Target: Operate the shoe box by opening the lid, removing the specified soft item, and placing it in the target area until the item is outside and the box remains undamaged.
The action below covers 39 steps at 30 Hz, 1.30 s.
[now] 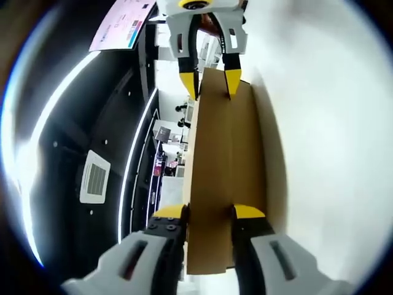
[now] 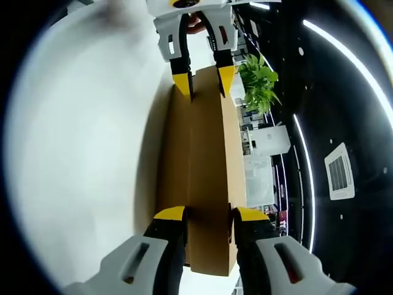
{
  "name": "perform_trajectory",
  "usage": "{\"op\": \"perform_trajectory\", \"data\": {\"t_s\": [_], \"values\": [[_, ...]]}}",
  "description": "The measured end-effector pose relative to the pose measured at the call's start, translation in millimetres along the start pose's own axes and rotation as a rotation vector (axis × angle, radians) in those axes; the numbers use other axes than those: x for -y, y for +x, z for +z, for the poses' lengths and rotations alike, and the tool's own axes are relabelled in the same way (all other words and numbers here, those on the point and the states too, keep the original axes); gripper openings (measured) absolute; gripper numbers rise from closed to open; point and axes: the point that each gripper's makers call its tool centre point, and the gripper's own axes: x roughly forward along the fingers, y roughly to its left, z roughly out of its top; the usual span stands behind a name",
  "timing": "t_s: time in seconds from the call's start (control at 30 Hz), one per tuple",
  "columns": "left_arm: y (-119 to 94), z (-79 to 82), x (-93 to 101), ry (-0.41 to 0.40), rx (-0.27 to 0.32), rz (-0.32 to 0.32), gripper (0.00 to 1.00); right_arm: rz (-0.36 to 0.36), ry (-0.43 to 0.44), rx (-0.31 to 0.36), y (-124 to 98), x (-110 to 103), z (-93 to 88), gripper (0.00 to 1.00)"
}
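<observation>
Overhead, a dark ceiling with long light strips [image 1: 132, 178] and a square air vent [image 1: 94, 178] takes up one side of the left gripper view, with a pale white surface [image 1: 331, 141] on the other side; both views are rolled well off level. A green potted plant [image 2: 258, 80] stands in the background of the right gripper view, next to a second square vent [image 2: 339, 169] and more light strips.

Between the two sits a brown cardboard shoe box lid [image 1: 224, 178], seen nearly edge-on as a long flat panel running away from each camera. The left hand-held gripper [image 1: 209, 212] pinches the near end of the panel, its yellow-tipped jaws pressed against the cardboard on either side. At the far end in that view, the right hand-held gripper [image 1: 210, 83] clamps the opposite edge in the same way.

From the right gripper view the arrangement mirrors: the right hand-held gripper [image 2: 209, 214] has its jaws closed onto the near end of the shoe box lid [image 2: 206, 178], and the left hand-held gripper [image 2: 204, 81] grips the far end. The panel is lifted clear of the white surface [image 2: 80, 147] and held between the two tools. A pink-and-white sheet [image 1: 123, 24] shows at the top of the left gripper view. I cannot tell where the box body or the soft item lies.
</observation>
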Motion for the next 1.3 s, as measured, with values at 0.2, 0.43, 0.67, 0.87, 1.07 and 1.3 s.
{"op": "perform_trajectory", "data": {"t_s": [0.2, 0.43, 0.67, 0.87, 1.07, 1.3], "values": [[0, 0.5, -0.5, -0.012, -0.013, -0.011, 0.28, 0.018, 0.025, 0.024, 0, 0, 1.1, 0.29], [0, 0.0, -0.1, -0.024, -0.022, -0.024, 0.28, 0.031, 0.087, 0.029, -2, 0, 3.0, 0.29], [0, -0.3, -3.5, -0.033, -0.016, -0.035, 0.28, 0.043, 0.057, 0.017, 1, 5, -0.3, 0.28], [0, -1.5, -3.3, -0.038, -0.012, -0.045, 0.28, 0.052, 0.058, 0.016, -1, 5, 2.1, 0.28], [1, -2.1, -4.5, -0.046, -0.016, -0.045, 0.28, 0.05, 0.048, 0.015, -5, 4, 7.6, 0.27], [1, -1.7, -7.6, -0.064, -0.005, -0.053, 0.28, 0.053, 0.058, 0.02, -4, 6, 6.5, 0.27]]}}
